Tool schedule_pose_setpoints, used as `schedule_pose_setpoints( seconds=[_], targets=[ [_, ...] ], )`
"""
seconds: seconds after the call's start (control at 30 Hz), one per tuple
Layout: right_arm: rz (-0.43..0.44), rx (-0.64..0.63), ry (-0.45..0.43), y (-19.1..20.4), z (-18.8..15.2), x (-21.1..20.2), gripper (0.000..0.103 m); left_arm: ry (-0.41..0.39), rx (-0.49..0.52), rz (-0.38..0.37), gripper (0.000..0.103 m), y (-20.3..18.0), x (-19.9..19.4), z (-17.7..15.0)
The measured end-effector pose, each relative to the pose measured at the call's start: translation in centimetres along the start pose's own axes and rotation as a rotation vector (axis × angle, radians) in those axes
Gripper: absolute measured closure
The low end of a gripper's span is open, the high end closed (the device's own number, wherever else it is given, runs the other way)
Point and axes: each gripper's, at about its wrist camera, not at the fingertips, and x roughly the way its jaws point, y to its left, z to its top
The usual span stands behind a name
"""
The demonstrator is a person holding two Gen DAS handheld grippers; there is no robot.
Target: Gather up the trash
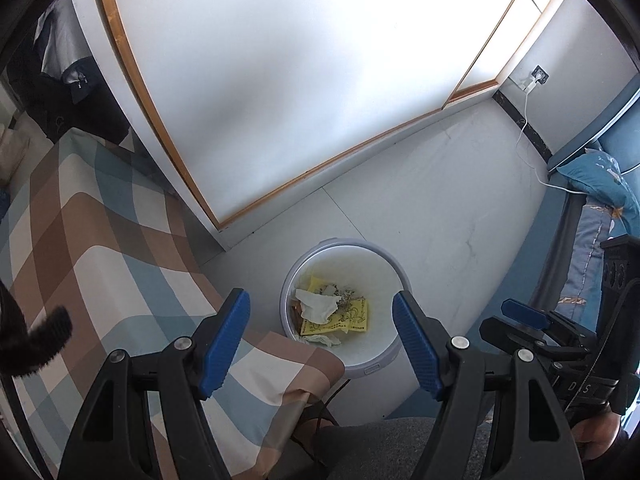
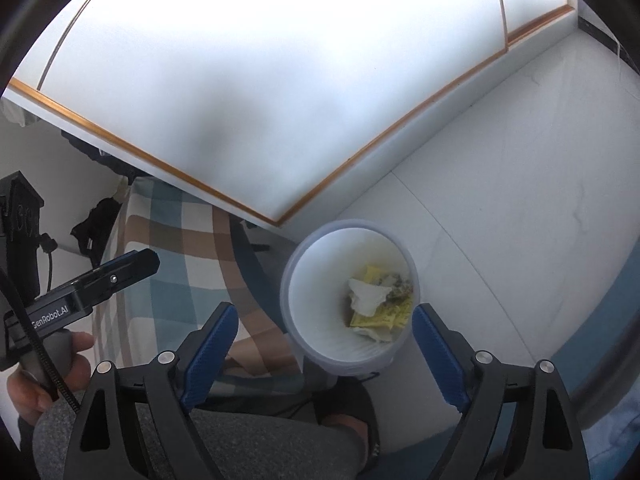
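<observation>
Both grippers are hovering over the bin [image 1: 343,308], which is standing on the floor beside the bed [image 1: 100,248]. The left gripper [image 1: 320,332] and right gripper [image 2: 324,350] are both gaping, holding nothing. Tissue [image 2: 368,296] and a yellow wrapper [image 2: 384,314] are lying inside, directly below and ahead of the right jaws, the nearer pair

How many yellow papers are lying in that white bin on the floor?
2 that show: one yellow paper flat near the front of the bin, one yellow corner poking out behind the crumpled tissue. They could be one folded sheet; more may be buried.
</observation>
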Motion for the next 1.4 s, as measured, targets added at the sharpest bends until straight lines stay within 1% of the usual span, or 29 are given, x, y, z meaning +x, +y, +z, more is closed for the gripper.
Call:
schedule_pose_setpoints(
  seconds=[0.1,0.53,0.87,0.93,1.4],
  targets=[
    [-0.014,-0.011,-0.005,0.2,-0.2,-0.5,0.013,-0.005,0.002,0.004,0.032,0.0,-0.4,-0.2],
    [-0.013,-0.006,-0.016,0.4,-0.2,-1.3,0.013,0.0,-0.003,0.018,0.032,-0.3,-1.1,-0.6],
    [-0.015,-0.012,-0.018,0.6,-0.1,-1.2,0.013,0.003,0.006,0.01,0.032,-0.5,-1.4,-1.1],
    [-0.018,-0.011,-0.015,0.6,-0.2,-1.1,0.013,-0.003,0.004,0.022,0.032,-0.4,-1.4,-1.1],
    [-0.018,-0.001,-0.012,0.5,-0.2,-1.0,0.013,-0.007,0.0,0.026,0.032,-0.6,-1.6,-1.2]
  ],
)
